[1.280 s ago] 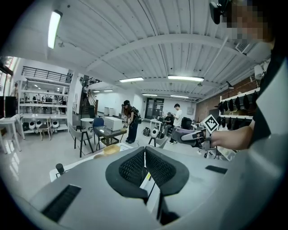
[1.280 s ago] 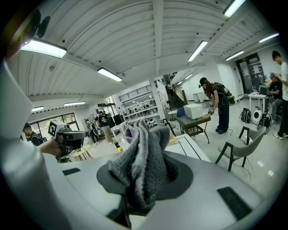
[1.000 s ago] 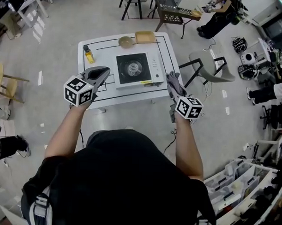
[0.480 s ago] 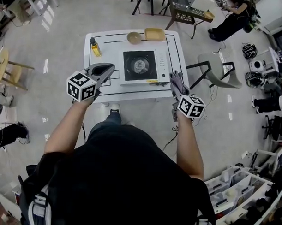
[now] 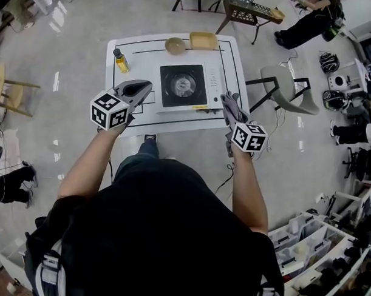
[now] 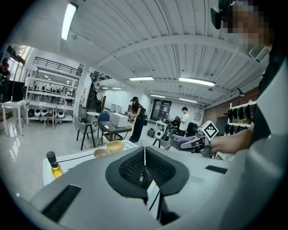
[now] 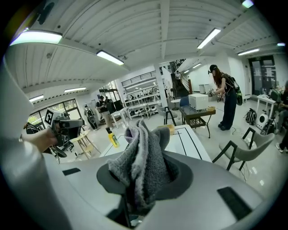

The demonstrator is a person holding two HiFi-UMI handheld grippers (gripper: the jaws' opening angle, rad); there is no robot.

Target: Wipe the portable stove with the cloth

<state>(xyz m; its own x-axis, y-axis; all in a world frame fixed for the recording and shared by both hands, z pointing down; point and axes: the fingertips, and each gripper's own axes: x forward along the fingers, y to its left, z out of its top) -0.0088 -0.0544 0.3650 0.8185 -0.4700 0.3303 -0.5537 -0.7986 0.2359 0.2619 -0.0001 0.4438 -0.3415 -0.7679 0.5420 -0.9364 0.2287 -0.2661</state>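
Observation:
The portable stove point(image 5: 184, 85), white with a black round burner, sits mid-table. My left gripper point(image 5: 139, 88) hovers over the table's near left part, left of the stove, with its jaws shut and nothing between them point(image 6: 144, 157). My right gripper point(image 5: 229, 105) is at the table's near right corner, just right of the stove, shut on a bunched grey cloth point(image 7: 141, 166). The cloth point(image 5: 230, 108) sticks up out of the jaws and hides the fingertips. Neither gripper touches the stove.
On the white table point(image 5: 130, 127) stand a yellow oil bottle point(image 5: 120, 61) at the far left, and a round bowl point(image 5: 175, 45) and a yellow dish point(image 5: 203, 40) at the far edge. A grey chair point(image 5: 285, 87) is right of the table. People stand farther off.
Both grippers have sunk a little and moved nearer the table's front edge. The cloth stays in the right gripper and the left stays shut.

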